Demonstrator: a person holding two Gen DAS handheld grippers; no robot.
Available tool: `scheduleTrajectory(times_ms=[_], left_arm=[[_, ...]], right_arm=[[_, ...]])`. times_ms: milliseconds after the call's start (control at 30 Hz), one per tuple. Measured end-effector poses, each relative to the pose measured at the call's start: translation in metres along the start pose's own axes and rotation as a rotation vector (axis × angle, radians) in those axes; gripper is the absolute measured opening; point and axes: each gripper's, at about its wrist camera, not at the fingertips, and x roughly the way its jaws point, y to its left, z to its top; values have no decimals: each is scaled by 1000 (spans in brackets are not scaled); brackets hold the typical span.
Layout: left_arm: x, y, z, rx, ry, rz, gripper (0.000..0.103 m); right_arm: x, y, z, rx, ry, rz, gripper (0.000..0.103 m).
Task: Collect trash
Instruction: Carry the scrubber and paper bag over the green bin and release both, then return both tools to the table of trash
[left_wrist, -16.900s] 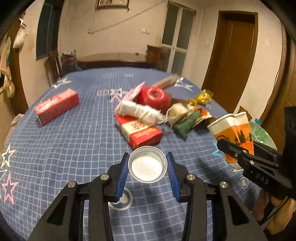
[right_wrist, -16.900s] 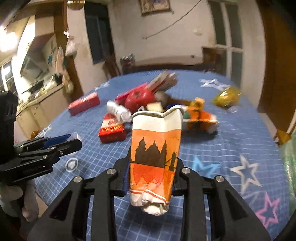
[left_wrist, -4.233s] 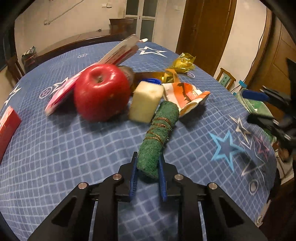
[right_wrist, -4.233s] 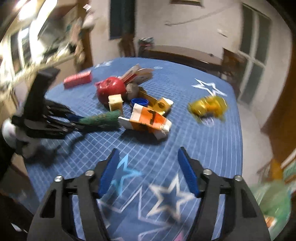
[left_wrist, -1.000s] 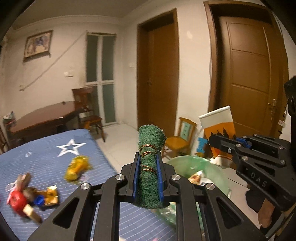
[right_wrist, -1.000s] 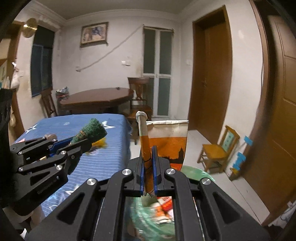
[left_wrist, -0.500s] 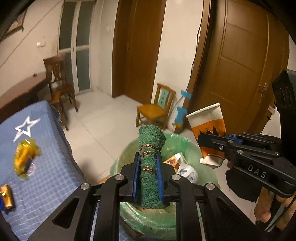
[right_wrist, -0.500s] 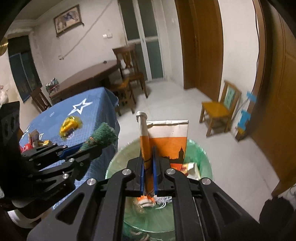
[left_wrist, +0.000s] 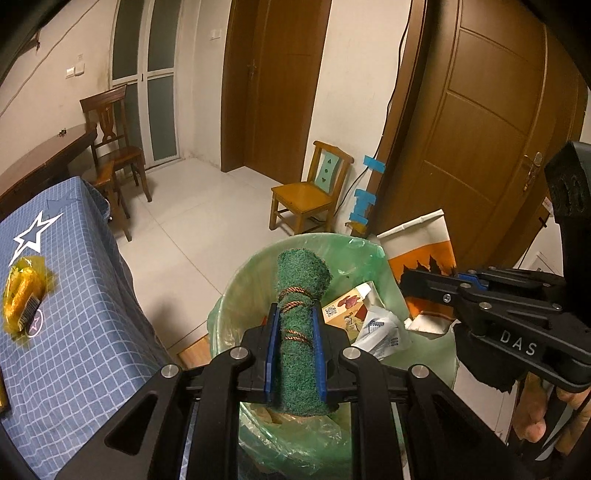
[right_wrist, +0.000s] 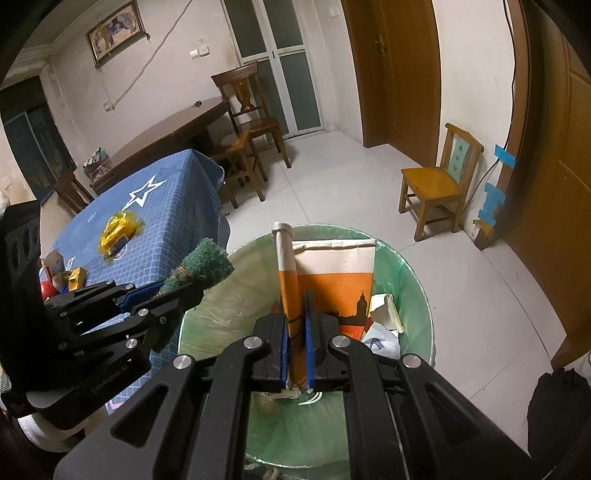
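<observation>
Both loads hang over the green-lined round trash bin (left_wrist: 236, 295), low in frame, ready to drop. Left gripper (left_wrist: 294, 349) jaws clench the rolled green scouring pad (left_wrist: 301, 288); right gripper (right_wrist: 296, 339) jaws pinch the flattened orange-and-white paper cup (right_wrist: 332, 284).

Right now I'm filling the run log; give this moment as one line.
left gripper: shut on green roll | right gripper: shut on paper cup | both over trash bin | not yet dropped

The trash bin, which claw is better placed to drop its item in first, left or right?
Right, probably. The right claw holds the flattened paper cup over the middle of the trash bin. The left claw grips the green scouring pad nearer the bin's table-side rim.
</observation>
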Motion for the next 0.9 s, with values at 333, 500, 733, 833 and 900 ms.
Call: scheduleTrajectory(times_ms=[333,500,733,833,900], left_arm=[[-12,-5,-1,16,2,12,31],[-16,0,-3,6,-15,45,66],[-23,1,-6,5,-10,38,66],[-31,2,-9,6,-17,38,66],[-38,6,-12,2,-19,39,66]], right_arm=[[-3,-7,3,20,-18,1,7],[-11,-19,5,51,-48,0,34],[-15,-13,3,34,-55,8,34],[-20,-3,0,20,-68,11,34],[-25,6,-4,2,-82,17,39]])
